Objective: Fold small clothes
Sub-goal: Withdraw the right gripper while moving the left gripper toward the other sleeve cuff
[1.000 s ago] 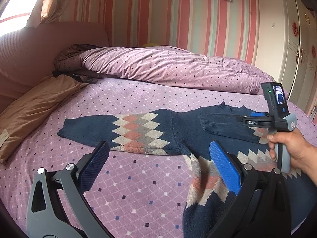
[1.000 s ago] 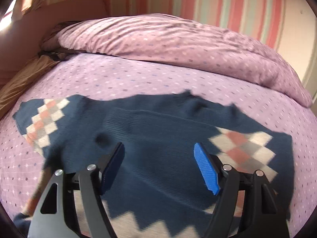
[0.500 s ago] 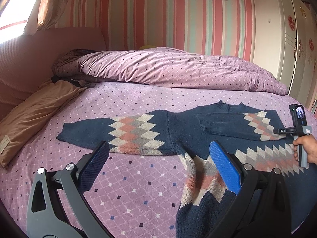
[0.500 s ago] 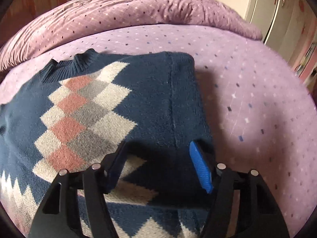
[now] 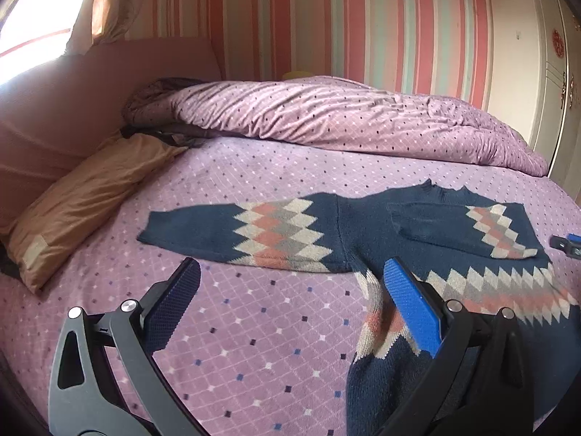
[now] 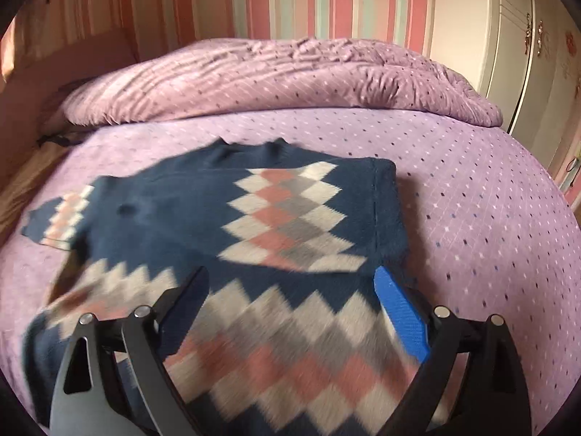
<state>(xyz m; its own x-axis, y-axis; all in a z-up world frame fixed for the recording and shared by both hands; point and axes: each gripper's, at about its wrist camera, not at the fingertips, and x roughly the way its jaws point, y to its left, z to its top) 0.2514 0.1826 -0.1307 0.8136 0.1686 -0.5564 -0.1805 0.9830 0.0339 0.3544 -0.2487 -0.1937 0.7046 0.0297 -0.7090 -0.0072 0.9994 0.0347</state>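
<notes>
A bed (image 5: 290, 167) with a purple diamond-print sheet carries everything. A rumpled purple duvet (image 5: 326, 116) is heaped along its far edge, and a tan pillow (image 5: 83, 200) lies at its left edge. The navy argyle sweater (image 5: 363, 232) lies flat toward the bed's near edge, one sleeve stretched left, the other folded across the chest. The left claw (image 5: 290, 301) hangs with fingers apart over sheet and sweater hem. The right claw (image 6: 290, 312) is likewise spread above the sweater's body.

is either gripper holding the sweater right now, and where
Nothing is held. The left hand-held gripper and right hand-held gripper both hang open above the sweater, gripping no part of it.
</notes>
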